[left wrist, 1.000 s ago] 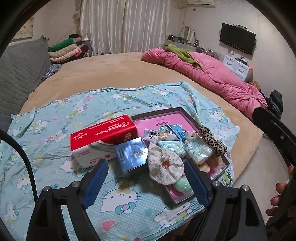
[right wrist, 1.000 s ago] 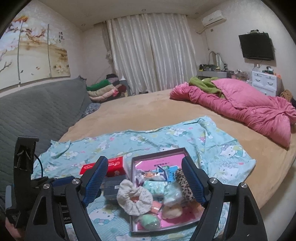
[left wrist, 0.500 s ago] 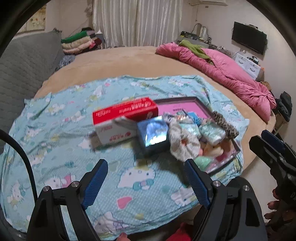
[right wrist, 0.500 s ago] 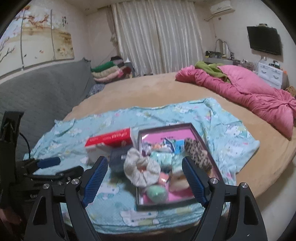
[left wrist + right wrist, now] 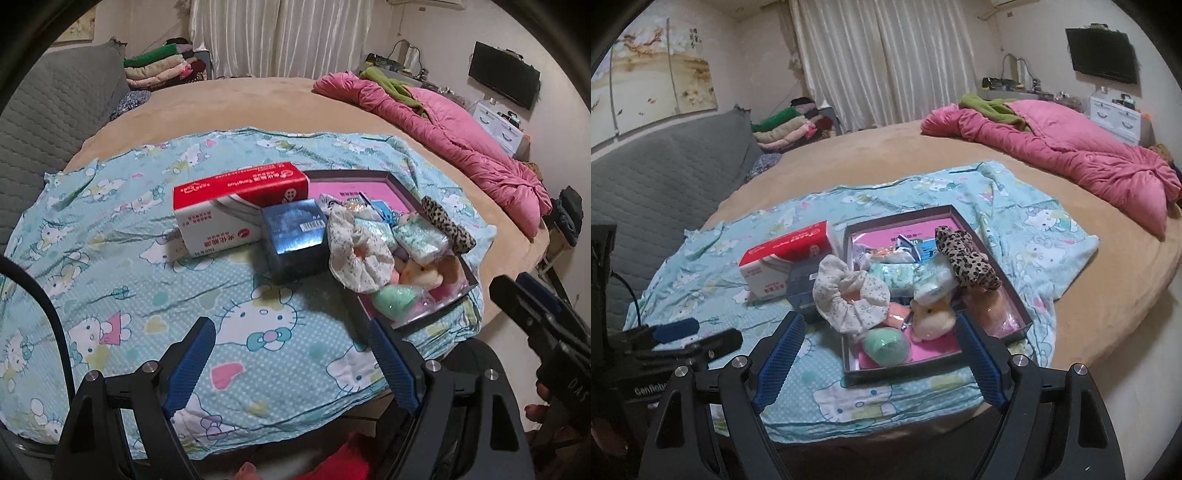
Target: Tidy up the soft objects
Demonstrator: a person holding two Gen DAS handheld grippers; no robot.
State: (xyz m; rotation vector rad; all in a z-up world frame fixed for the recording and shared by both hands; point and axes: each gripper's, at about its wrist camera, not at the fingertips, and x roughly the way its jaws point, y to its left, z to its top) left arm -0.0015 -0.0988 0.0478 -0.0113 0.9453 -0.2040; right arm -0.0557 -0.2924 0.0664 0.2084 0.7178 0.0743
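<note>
left claw (image 5: 291, 363) spread, empty | right claw (image 5: 877, 362) spread, empty | tray (image 5: 905, 371) near bed edge

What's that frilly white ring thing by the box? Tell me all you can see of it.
The scrunchie is a puffy ring of gathered off-white cloth with tiny specks, orange-pink showing in its centre. It looks soft and crumpled. It lies draped over the near-left rim of the dark tray, leaning against the blue box, other soft items behind it. Nothing grips it.
</note>
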